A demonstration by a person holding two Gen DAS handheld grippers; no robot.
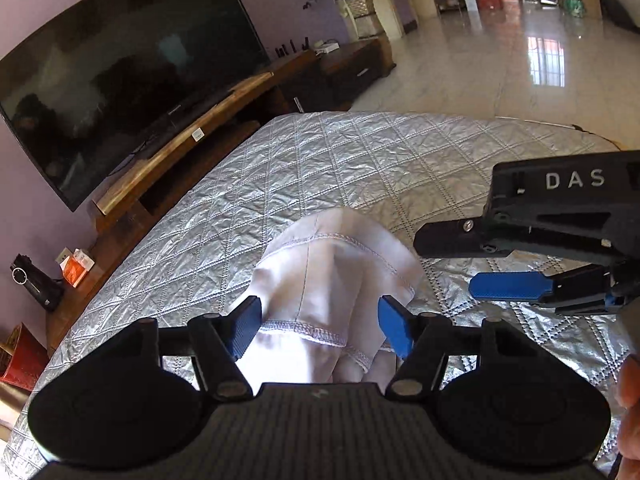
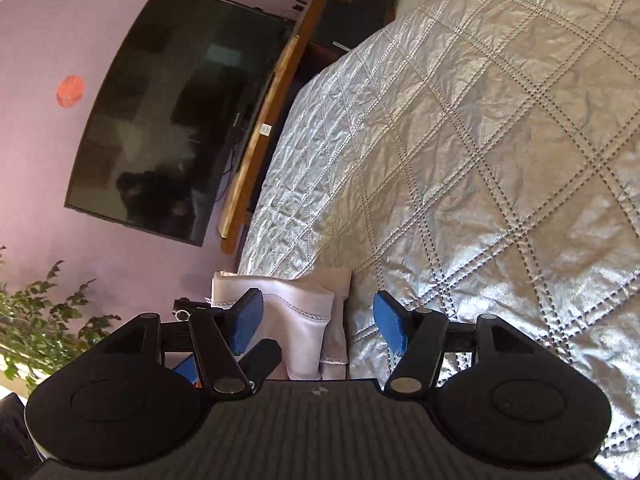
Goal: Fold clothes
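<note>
Left wrist: white garment (image 1: 332,280) bunched on silver quilted bed (image 1: 360,160).
Left hand-held gripper (image 1: 320,326) spread around it; right hand-held gripper (image 2: 318,322) spread, nothing pinched.

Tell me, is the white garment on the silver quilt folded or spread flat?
Folded. The white garment sits as a compact bundle with stitched hems stacked in layers on the silver quilt, between the open left gripper.

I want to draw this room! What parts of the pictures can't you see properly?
- White garment: its near end is hidden behind the left gripper in the left wrist view, so what kind it is stays unclear.
- Right gripper: cut off by the right edge there.
- TV: the dark screen's reflections are too blurry to read, right wrist view.
- Silver quilt: runs off the frame.
</note>
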